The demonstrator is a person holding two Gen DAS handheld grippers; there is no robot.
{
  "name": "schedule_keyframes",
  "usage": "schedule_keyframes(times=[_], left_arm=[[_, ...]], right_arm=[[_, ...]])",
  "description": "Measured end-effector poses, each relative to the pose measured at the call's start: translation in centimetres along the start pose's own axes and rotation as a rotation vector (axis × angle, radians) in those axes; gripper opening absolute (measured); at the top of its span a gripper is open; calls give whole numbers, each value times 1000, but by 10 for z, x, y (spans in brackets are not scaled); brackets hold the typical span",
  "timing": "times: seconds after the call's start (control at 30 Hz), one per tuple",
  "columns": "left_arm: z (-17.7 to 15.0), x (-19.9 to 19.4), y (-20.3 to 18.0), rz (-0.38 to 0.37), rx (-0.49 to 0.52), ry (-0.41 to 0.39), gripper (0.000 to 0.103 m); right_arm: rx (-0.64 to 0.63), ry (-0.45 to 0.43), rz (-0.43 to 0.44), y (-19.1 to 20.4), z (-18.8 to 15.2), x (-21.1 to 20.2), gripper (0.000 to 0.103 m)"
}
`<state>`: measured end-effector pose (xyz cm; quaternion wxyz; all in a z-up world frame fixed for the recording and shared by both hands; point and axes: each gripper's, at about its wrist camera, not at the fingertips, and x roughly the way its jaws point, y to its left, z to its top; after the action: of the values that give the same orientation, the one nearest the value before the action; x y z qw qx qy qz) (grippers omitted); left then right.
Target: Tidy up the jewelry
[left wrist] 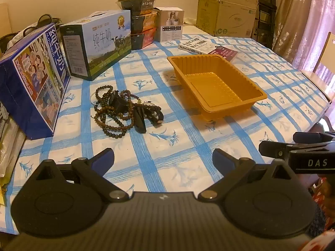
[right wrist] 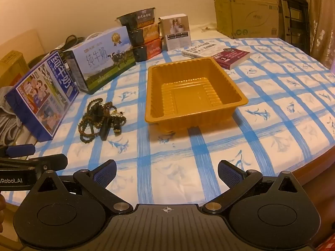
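A tangled pile of jewelry (left wrist: 123, 109) lies on the blue-checked tablecloth: dark bead strings, black pieces and a wristwatch (left wrist: 152, 109). The right wrist view shows the same pile (right wrist: 100, 121) left of centre. An empty orange plastic tray (left wrist: 215, 83) stands to the right of it, also seen in the right wrist view (right wrist: 192, 96). My left gripper (left wrist: 163, 159) hovers open above the near part of the table, short of the pile, nothing between its fingers. My right gripper (right wrist: 167, 171) is open too, in front of the tray, holding nothing. Each gripper shows at the edge of the other's view.
Two milk cartons (left wrist: 96, 41) (left wrist: 33, 81) stand behind and left of the pile. Stacked food boxes (left wrist: 142, 21), a small white box (left wrist: 170, 24) and books (right wrist: 222, 55) sit at the back. A cardboard box (right wrist: 247, 10) stands behind the table. The table edge (right wrist: 309, 167) curves at right.
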<state>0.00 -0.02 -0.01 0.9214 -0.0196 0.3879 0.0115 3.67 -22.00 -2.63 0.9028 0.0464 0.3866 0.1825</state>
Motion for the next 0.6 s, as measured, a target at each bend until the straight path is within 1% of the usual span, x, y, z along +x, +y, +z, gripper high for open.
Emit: schedule_keyframes(times=[0.6], left_arm=[[0,0,0,-4,-4,1,100]], right_arm=[[2,-7,4,-1,0,-1,103]])
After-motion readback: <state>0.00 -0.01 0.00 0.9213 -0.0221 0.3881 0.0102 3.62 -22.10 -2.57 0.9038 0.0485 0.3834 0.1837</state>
